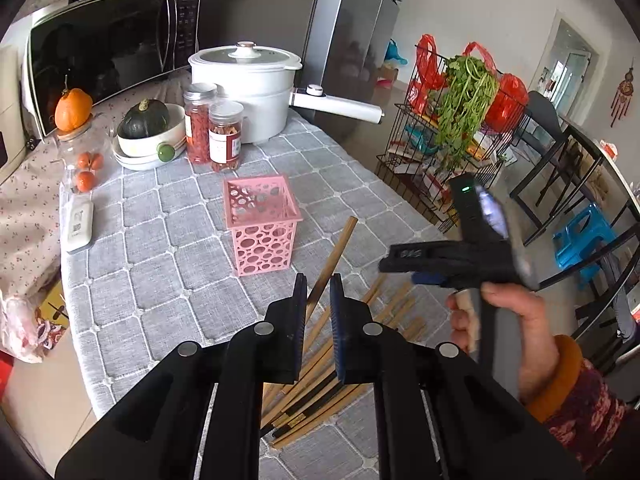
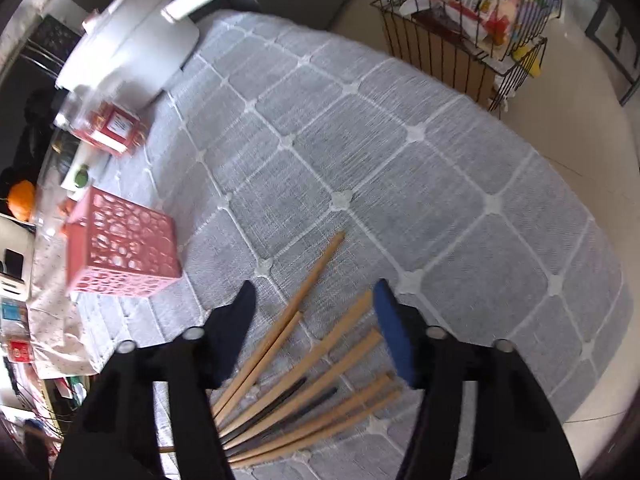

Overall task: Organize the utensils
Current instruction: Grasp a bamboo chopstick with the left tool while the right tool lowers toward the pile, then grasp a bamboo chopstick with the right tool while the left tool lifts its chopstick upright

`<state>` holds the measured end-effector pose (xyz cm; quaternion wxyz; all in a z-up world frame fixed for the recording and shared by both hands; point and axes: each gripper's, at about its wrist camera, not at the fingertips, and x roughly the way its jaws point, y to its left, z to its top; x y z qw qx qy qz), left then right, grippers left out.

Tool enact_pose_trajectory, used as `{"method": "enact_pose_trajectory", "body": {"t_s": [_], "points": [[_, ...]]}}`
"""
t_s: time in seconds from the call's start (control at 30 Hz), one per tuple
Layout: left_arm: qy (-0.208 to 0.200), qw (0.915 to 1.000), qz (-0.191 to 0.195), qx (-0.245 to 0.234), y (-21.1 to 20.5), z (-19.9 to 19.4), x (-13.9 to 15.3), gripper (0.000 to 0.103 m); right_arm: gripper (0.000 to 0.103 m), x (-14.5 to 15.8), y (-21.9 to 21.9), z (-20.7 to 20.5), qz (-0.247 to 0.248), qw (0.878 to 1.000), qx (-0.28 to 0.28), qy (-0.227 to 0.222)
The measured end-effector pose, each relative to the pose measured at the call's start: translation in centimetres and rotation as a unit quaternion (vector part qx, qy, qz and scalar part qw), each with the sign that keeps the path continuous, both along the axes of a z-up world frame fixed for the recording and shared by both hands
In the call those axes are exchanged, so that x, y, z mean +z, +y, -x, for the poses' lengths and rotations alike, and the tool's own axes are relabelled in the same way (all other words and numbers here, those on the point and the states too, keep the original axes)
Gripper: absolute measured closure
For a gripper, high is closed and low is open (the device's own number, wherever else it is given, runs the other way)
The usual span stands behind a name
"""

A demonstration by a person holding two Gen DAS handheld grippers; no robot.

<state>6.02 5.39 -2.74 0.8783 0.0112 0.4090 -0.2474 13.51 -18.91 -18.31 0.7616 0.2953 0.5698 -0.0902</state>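
**Chopsticks fanned out near the pink basket**

On the surface [image 1: 160, 216], under a grey quilted cloth, the pink basket [image 1: 262, 224] stands upright in the left wrist view. Behind the basket sit two red-filled jars [image 1: 212, 128], a white pot [image 1: 248, 88] with a long handle, and a bowl [image 1: 152, 136] holding a dark squash. Just in front of the basket and to its right lies a spread of chopsticks [image 1: 320, 376], mostly bamboo with a few dark ones. The left gripper [image 1: 319, 284] hangs over that spread with its jaws narrowed around one long bamboo chopstick [image 1: 340, 246], whose far end points up past the basket's right side; whether the pads actually pinch it I cannot tell. To the right of the basket, the right gripper [image 1: 404, 262] shows side-on in the person's hand [image 1: 508, 320], blurred, its state not readable here.

In the right wrist view, the basket [image 2: 120, 252] sits at the left, tilted by the lens. The chopsticks [image 2: 312, 384] fan out on the cloth to the right of it. The right gripper [image 2: 314, 300] hovers above them, released, jaws wide apart with nothing between them.
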Motion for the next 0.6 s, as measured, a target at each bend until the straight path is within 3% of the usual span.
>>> {"method": "enact_pose_trajectory", "body": {"t_s": [0.07,0.13,0.17,0.2,0.43,0.47,0.5,0.57,0.6], "points": [[0.0,1.0,0.006,0.001,0.3,0.0,0.2,0.092,0.057,-0.7,0.8,-0.8,0.013,1.0,0.008,0.014],[-0.002,1.0,0.007,0.003,0.5,0.1,0.3,0.092,0.073,-1.7,1.4,-1.8,0.017,0.999,0.014,0.032],[-0.002,1.0,0.008,0.004,0.6,0.1,0.3,0.092,0.076,-1.6,1.7,-2.0,0.036,0.999,0.008,0.023],[-0.003,0.9999,0.008,0.006,0.7,0.1,0.3,0.092,0.088,-1.8,2.1,-2.3,0.046,0.999,0.007,0.028],[-0.002,0.9997,0.02,0.016,1.9,-0.1,0.8,0.094,0.092,-0.8,1.4,-1.2,0.002,1.0,-0.024,-0.014],[0.006,0.9998,0.02,0.007,1.8,-0.1,0.7,0.094,0.093,0.1,1.3,-0.5,0.004,0.999,-0.022,-0.026],[0.014,0.9997,0.018,0.002,1.6,-0.3,0.4,0.094,0.103,0.9,1.3,0.0,0.009,0.999,-0.016,-0.038],[0.046,0.9989,0.006,-0.009,0.9,-1.2,-1.1,0.093,0.103,3.0,1.3,1.4,0.017,0.998,-0.007,-0.067],[0.07,0.9974,-0.003,-0.02,0.5,-1.7,-2.1,0.083,0.103,4.1,1.2,2.2,0.014,0.996,-0.002,-0.083]]}}
